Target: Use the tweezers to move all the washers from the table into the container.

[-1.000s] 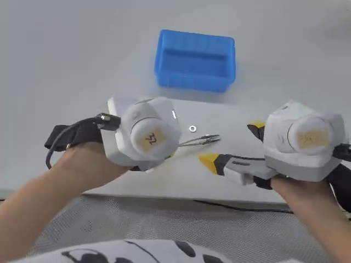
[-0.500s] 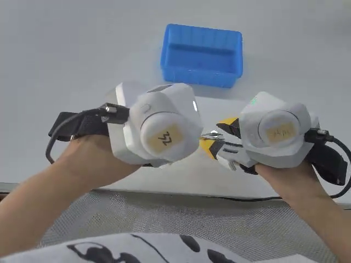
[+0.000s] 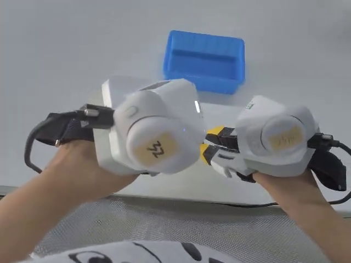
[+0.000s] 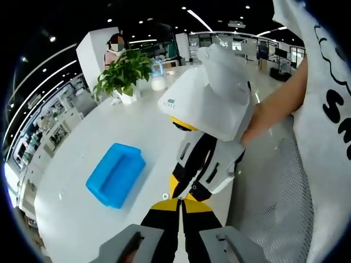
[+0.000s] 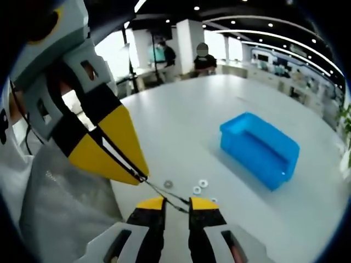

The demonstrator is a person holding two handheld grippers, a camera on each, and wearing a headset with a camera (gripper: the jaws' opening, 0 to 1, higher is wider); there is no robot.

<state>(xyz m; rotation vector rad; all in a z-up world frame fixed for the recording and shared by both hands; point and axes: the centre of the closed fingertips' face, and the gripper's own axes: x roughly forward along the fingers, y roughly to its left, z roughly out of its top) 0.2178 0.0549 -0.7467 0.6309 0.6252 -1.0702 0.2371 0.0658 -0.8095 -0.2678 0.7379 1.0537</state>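
Left gripper (image 4: 181,207): jaws pressed together on the handle end of the tweezers (image 5: 164,193), held raised above the near edge of the table (image 5: 208,109).
Right gripper (image 5: 176,205): jaws narrowly parted, the tweezers' thin arms running into the gap between them. Cannot tell whether the pads touch the arms.
Washers (image 5: 203,182): a few lie flat on the table just beyond the tweezers.
Blue container (image 5: 249,156): farther in from the near edge, apart from the washers.
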